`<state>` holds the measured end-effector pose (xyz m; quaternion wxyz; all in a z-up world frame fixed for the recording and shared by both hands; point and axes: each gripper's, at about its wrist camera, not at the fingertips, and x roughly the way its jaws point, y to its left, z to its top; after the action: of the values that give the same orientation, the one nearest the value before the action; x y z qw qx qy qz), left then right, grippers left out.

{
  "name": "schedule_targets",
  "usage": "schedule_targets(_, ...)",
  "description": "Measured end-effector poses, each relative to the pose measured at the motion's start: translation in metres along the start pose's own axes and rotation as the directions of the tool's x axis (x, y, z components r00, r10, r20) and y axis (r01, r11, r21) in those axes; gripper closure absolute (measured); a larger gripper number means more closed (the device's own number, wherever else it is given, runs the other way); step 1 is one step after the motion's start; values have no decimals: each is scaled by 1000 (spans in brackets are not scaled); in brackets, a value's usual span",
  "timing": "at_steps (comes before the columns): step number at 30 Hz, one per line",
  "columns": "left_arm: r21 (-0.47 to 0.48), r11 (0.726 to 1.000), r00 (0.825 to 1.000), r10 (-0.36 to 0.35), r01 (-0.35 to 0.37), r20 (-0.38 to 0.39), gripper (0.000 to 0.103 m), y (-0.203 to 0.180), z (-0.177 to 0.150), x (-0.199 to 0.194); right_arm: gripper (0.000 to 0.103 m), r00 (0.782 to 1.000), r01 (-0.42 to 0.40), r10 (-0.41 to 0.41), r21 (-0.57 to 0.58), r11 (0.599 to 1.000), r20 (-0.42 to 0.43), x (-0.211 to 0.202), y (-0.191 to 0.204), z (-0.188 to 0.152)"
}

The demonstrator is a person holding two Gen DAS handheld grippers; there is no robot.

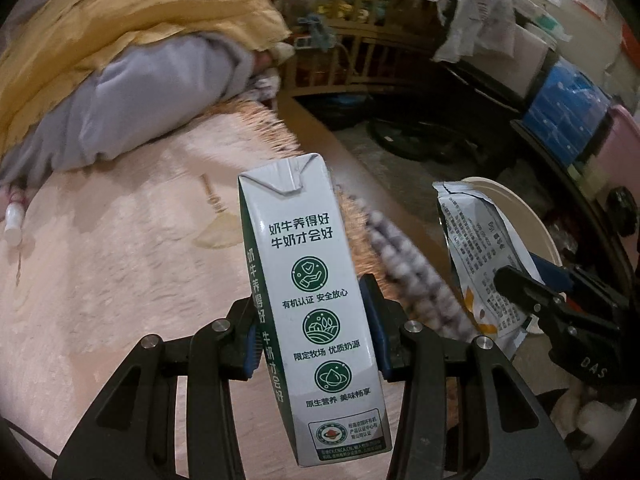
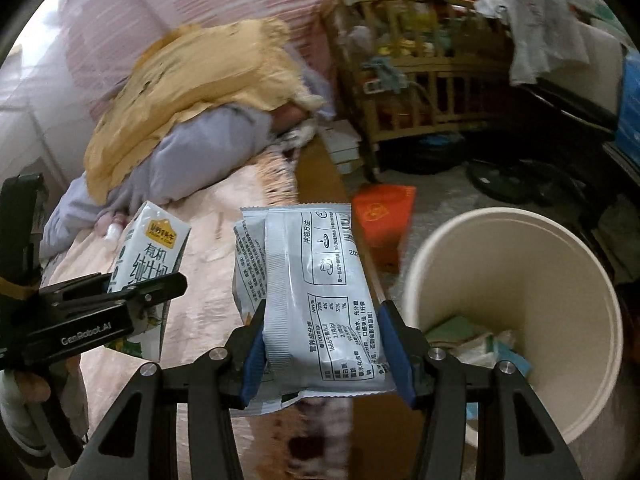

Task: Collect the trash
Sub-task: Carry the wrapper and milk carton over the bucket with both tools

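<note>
My left gripper (image 1: 314,334) is shut on a white and green milk carton (image 1: 312,288), held upright above the pink bedspread (image 1: 120,264). In the right wrist view the same milk carton (image 2: 150,256) shows at left in the left gripper (image 2: 140,292). My right gripper (image 2: 326,350) is shut on a silver printed snack packet (image 2: 316,292), its blue pads pressing both sides. That snack packet (image 1: 476,248) also appears at right in the left wrist view. A cream waste bin (image 2: 520,296) stands open just right of the packet, with paper scraps at its bottom.
A yellow blanket (image 2: 192,92) and grey bedding (image 2: 180,152) pile up at the bed's far end. A small white bottle (image 1: 14,220) lies on the bedspread. An orange box (image 2: 384,220) sits on the floor. A wooden crib (image 2: 420,80) and cluttered shelves stand behind.
</note>
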<state>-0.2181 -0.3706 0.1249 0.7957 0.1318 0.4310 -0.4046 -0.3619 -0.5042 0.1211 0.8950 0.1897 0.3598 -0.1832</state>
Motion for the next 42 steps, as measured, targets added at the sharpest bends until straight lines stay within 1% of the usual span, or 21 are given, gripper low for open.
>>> schedule_targets(2,12,1000,1000,-9,9,-1,62,-9,3,3,52,1000,27,-27,7,1000,8,-5,-11,0)
schedule_targets(7,45,998,999,-35,35,3,62,-31,13,8,52,998,62,-63,57,996,16,-15,-38,-1)
schedule_targets(20,119,987,995,-104,104,-10,62,-90,32,28,52,990,131,-137,181,975,19,-32,-97,-6)
schedule_targets(22,123,986,993,-114,115,-11,62,-95,34,32,52,989,139,-146,193,971,20,-34,-103,-6)
schedule_targets(25,119,981,988,-152,154,-23,62,-105,40,38,52,985,160,-169,220,962,21,-37,-115,-7)
schedule_targets(31,133,973,982,-187,190,-35,62,-125,49,50,52,978,195,-207,281,940,12,-38,-135,-10)
schedule_targets(34,129,969,977,-207,211,-46,62,-132,52,57,52,976,203,-216,314,928,6,-38,-145,-12)
schedule_targets(42,123,960,967,-247,252,-60,61,-147,56,72,51,972,221,-237,358,907,-1,-36,-159,-15)
